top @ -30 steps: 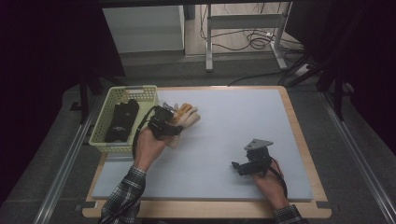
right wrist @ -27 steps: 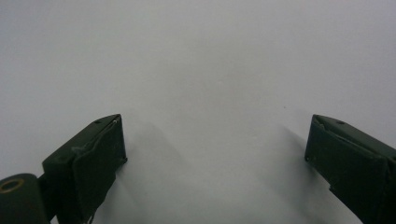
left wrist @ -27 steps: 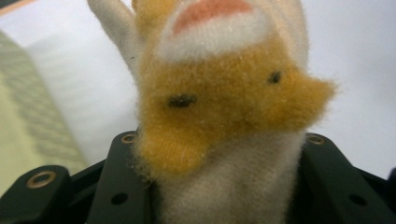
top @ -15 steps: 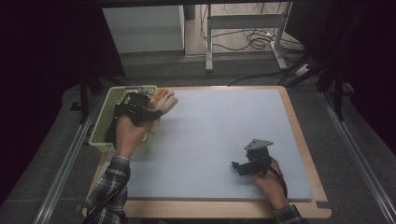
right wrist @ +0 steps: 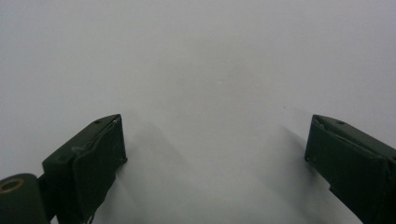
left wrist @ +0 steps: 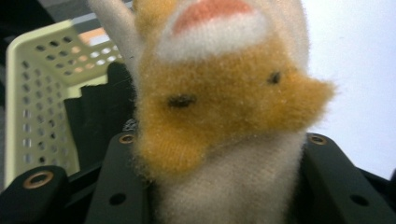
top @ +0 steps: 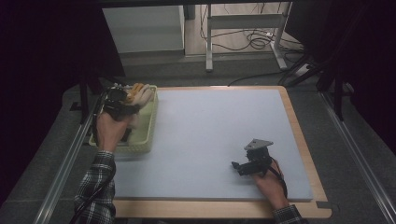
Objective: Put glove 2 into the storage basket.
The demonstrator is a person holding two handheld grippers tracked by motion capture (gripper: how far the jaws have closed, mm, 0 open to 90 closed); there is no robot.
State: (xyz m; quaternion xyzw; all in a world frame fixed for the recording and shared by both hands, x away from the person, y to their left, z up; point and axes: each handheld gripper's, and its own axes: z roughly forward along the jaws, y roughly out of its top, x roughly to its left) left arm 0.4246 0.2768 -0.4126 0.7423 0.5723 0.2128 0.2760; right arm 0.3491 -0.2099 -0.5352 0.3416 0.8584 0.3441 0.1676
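Overhead, 1 plush toy [top: 137, 93] in left gripper [top: 122, 103] above 1 basket [top: 148, 133].

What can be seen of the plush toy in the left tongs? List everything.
The plush toy is fuzzy fabric, orange-tan above and cream-white below, with two small dark stitched marks and a pink patch edged in white near its top. Its pale lower part sits clamped between the jaws of the left tongs. In the high view it is held over the far end of the pale green perforated basket, which contains something black. Whether it touches the basket is unclear.
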